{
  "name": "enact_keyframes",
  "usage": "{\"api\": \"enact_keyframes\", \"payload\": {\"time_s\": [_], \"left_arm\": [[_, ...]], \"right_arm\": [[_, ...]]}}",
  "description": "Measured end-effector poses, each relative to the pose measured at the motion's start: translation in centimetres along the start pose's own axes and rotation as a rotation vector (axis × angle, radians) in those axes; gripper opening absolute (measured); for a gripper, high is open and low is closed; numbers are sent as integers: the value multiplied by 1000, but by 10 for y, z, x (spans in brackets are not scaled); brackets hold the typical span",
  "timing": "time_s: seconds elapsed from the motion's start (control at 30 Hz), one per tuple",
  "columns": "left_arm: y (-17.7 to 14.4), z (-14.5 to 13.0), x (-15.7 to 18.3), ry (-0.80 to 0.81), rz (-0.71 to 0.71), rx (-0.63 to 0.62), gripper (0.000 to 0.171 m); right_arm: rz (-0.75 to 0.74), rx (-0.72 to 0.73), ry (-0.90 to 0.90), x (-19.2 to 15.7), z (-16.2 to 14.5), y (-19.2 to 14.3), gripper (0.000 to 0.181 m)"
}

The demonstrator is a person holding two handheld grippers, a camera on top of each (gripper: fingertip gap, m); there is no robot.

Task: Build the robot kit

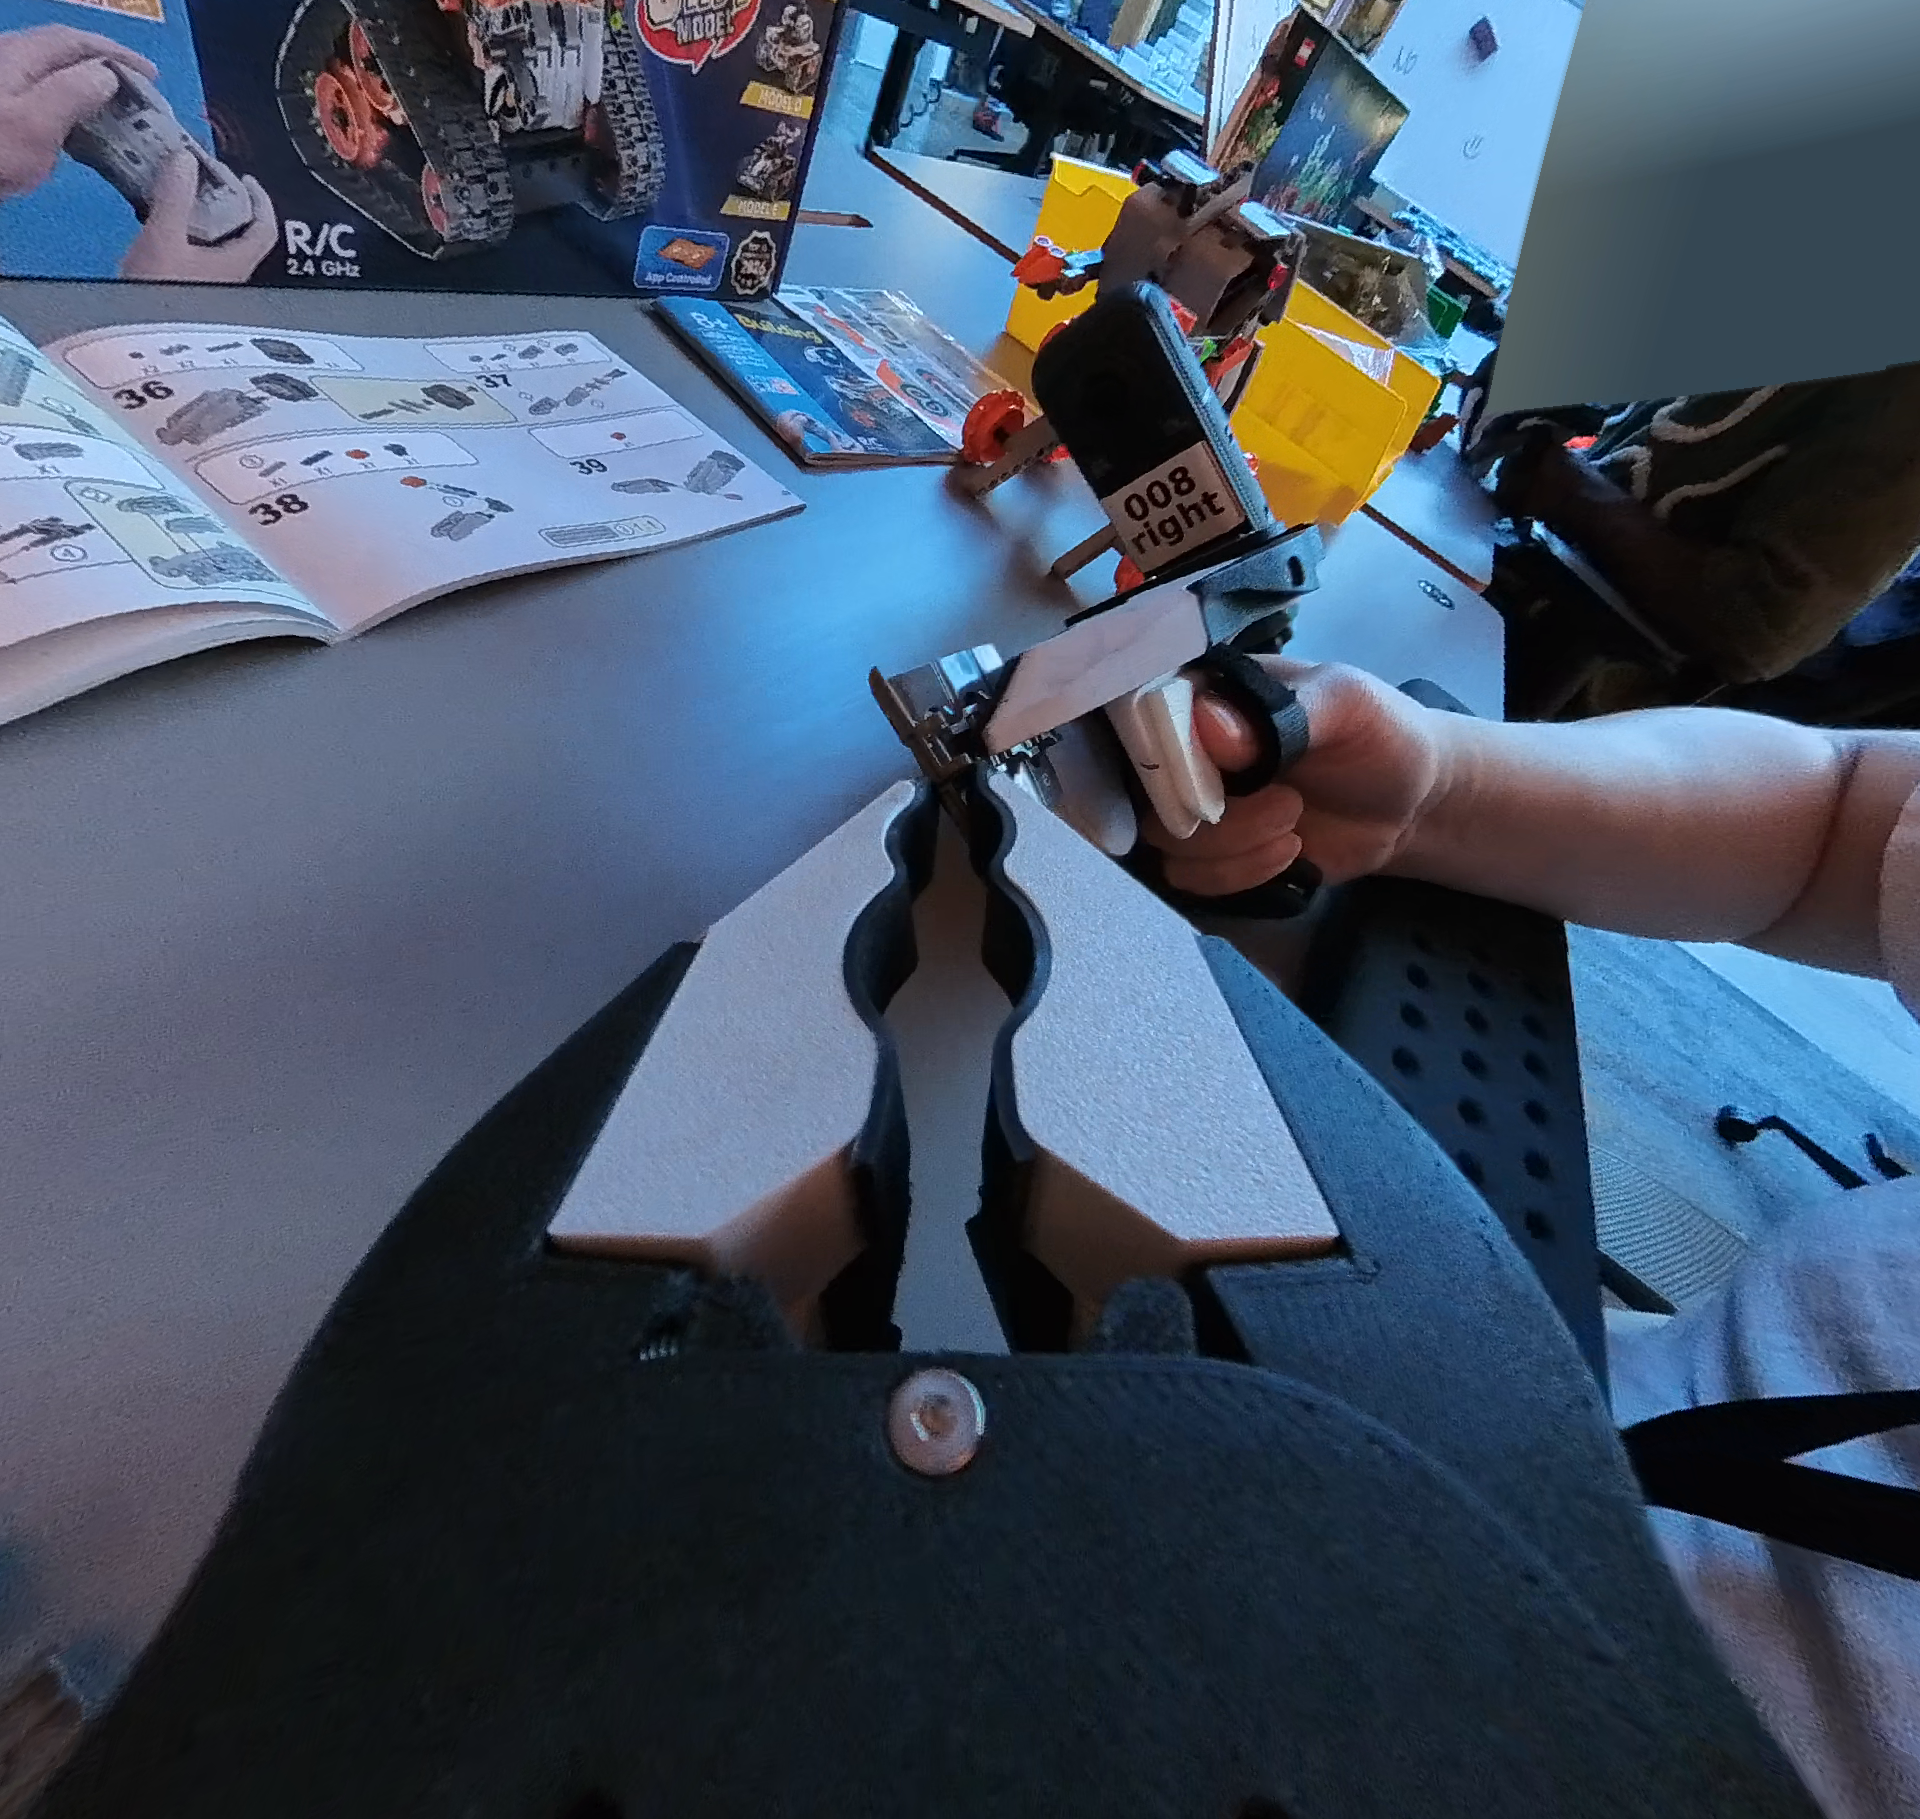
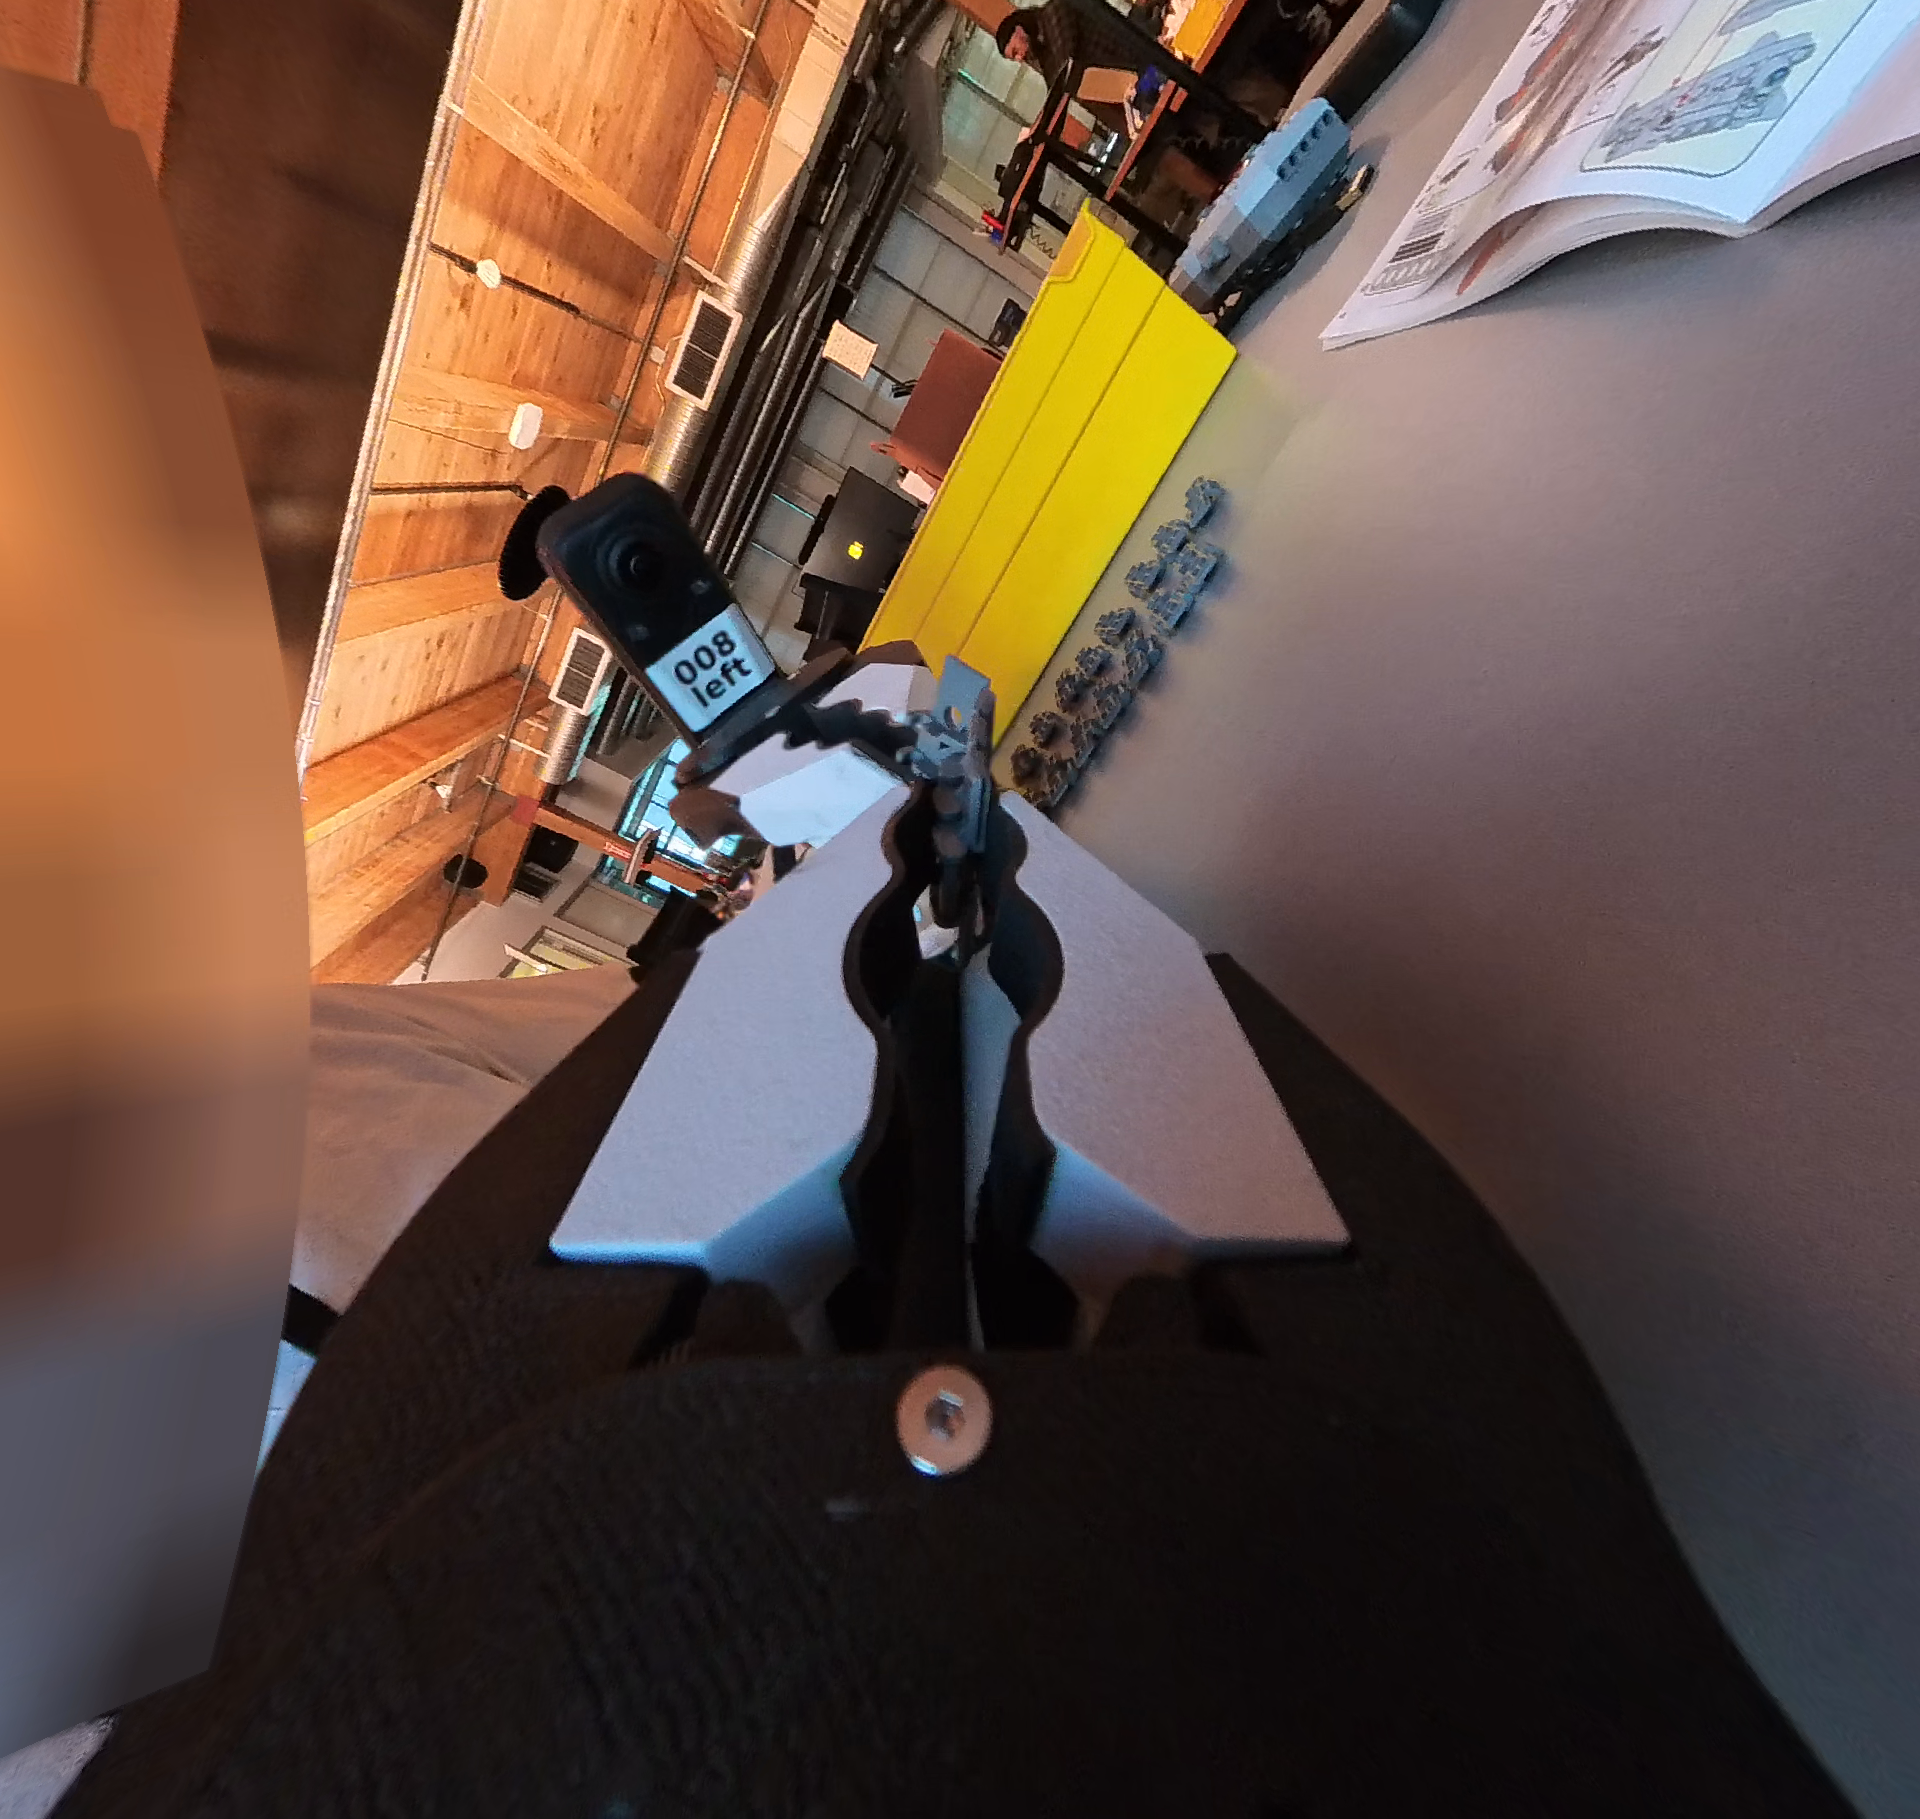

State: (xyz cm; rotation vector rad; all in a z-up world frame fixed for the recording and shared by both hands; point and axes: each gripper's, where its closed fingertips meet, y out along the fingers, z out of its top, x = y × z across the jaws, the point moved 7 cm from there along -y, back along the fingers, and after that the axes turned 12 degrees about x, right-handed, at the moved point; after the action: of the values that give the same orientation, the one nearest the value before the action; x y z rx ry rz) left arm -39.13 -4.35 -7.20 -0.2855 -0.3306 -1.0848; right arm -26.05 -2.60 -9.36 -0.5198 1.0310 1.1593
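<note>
In the left wrist view my left gripper point(image 1: 952, 801) has its jaws nearly together, pinched on the lower end of a small grey brick assembly point(image 1: 930, 704) held above the dark table point(image 1: 520, 886). My right gripper point(image 1: 992, 730), held by a hand point(image 1: 1330, 782), comes in from the right and grips the same assembly. In the right wrist view, which is rolled sideways, my right gripper point(image 2: 951, 829) is shut on the grey pinned beam point(image 2: 961, 730). The left gripper point(image 2: 894, 746) meets it from the left, tip to tip.
An open instruction booklet point(image 1: 312, 481) lies at the left, with a toy box point(image 1: 468, 86) behind it and a second booklet point(image 1: 831, 377) beside it. Yellow bins point(image 1: 1320, 408) and a part-built model point(image 1: 1184, 231) stand behind. Rows of small grey parts point(image 2: 1132, 637) lie by a yellow bin point(image 2: 1049, 512). Less than 4 cm separates the two grippers' tips.
</note>
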Motion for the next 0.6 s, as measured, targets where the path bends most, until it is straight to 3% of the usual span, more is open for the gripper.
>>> {"api": "enact_keyframes", "payload": {"time_s": [0.6], "left_arm": [[3,3,5,130,45,26,5]], "right_arm": [[29,24,0,-1,4,0,5]]}}
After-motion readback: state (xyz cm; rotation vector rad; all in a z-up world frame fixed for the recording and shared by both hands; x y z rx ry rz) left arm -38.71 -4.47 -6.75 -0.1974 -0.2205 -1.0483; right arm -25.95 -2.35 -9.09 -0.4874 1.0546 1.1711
